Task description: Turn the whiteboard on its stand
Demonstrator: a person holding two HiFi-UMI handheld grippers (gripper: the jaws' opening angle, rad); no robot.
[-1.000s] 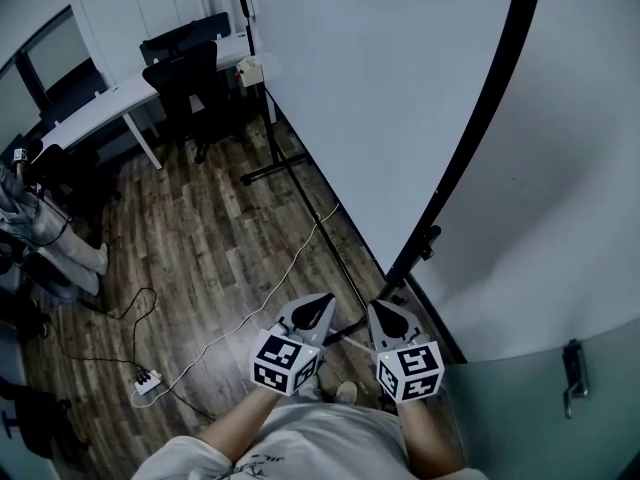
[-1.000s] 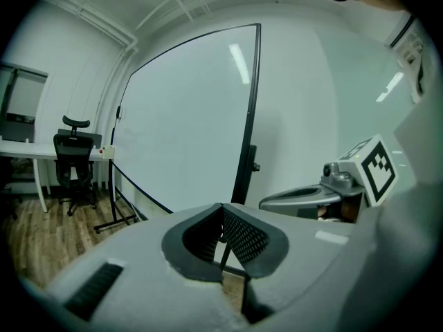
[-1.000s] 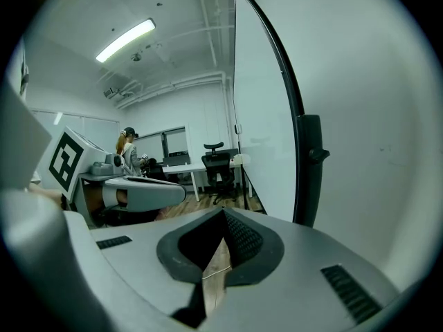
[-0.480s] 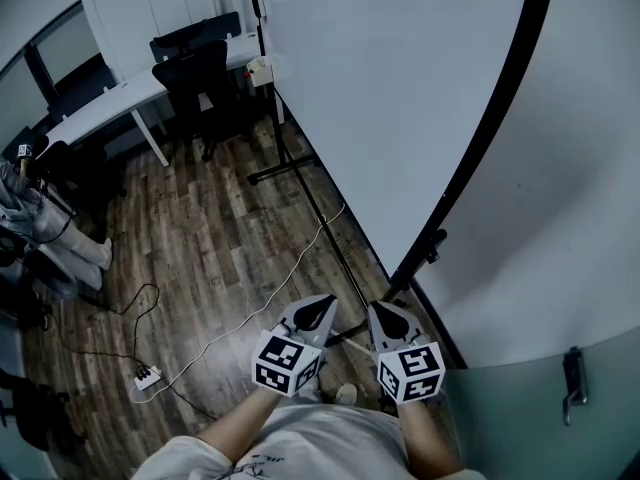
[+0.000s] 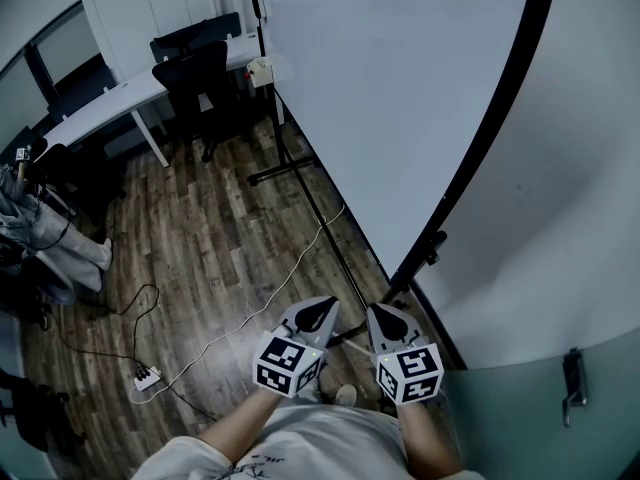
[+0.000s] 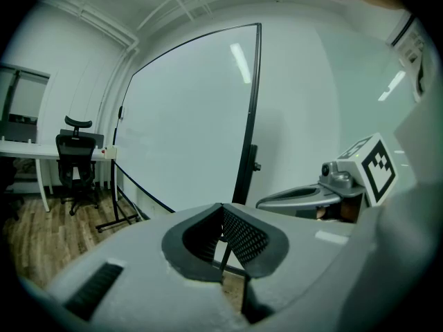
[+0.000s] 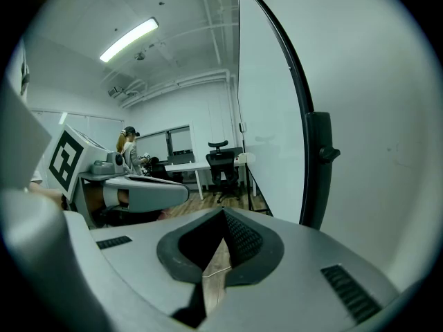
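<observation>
Since the earlier frame only our head view had shifted a little, sliding the room rightward; both grippers kept their place.

Item: whiteboard (image 5: 400, 98), upright in its black stand (image 5: 497, 108), running from near right to far, well apart from the grippers. Whether it had been turned we could not tell.

Left gripper (image 5: 322, 306) and right gripper (image 5: 383, 310): jaws together, nothing held, side by side near us.

Hazards: closed jaws could only push, and might skid on the smooth face. A tight clamp knob (image 5: 432, 240) would resist and tip the stand. A swinging edge might strike the wall (image 5: 590, 168) just right.

Surroundings: white cable (image 5: 270, 286) across the wooden floor (image 5: 200, 258) up to the stand's foot, a likely snag. Power strip (image 5: 148, 378) near left. Office chairs (image 5: 195, 73) and desk (image 5: 105, 108) far left. Glass door (image 5: 520, 418) near right.
</observation>
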